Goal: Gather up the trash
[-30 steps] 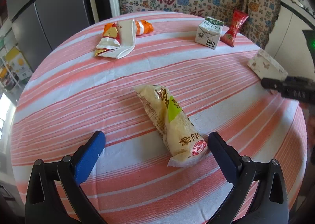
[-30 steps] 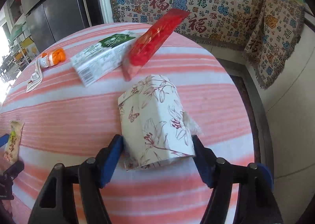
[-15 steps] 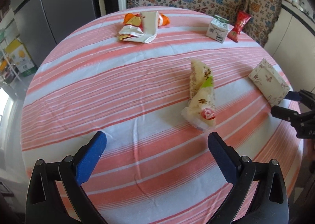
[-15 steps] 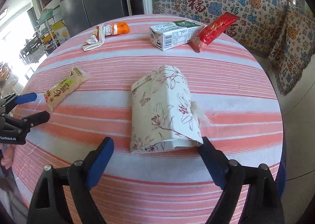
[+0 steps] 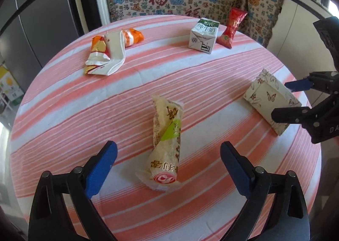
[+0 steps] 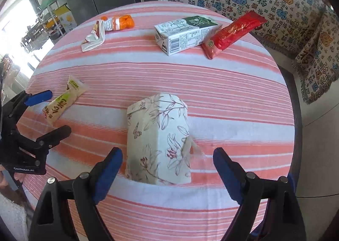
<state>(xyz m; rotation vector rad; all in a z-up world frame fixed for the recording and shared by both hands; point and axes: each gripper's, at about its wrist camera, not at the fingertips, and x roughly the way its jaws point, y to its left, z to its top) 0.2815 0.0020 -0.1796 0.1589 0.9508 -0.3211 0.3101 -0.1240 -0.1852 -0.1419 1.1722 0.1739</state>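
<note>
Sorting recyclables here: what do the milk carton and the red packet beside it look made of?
Milk carton: seemingly coated paperboard, matte, with sharp folded edges and a printed barcode. Red packet: probably plastic film, glossy, with crinkles catching highlights.

Pink-and-white striped tablecloth (image 5: 63,113), floral cream box (image 6: 159,135), apparently red wrapper (image 6: 233,31).

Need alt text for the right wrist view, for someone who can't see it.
The open right gripper straddles a floral tissue pack lying on a pink-striped tablecloth. Beyond lie a milk carton, a red snack packet and orange wrappers; the left gripper hovers by a yellow-green wrapper.
</note>
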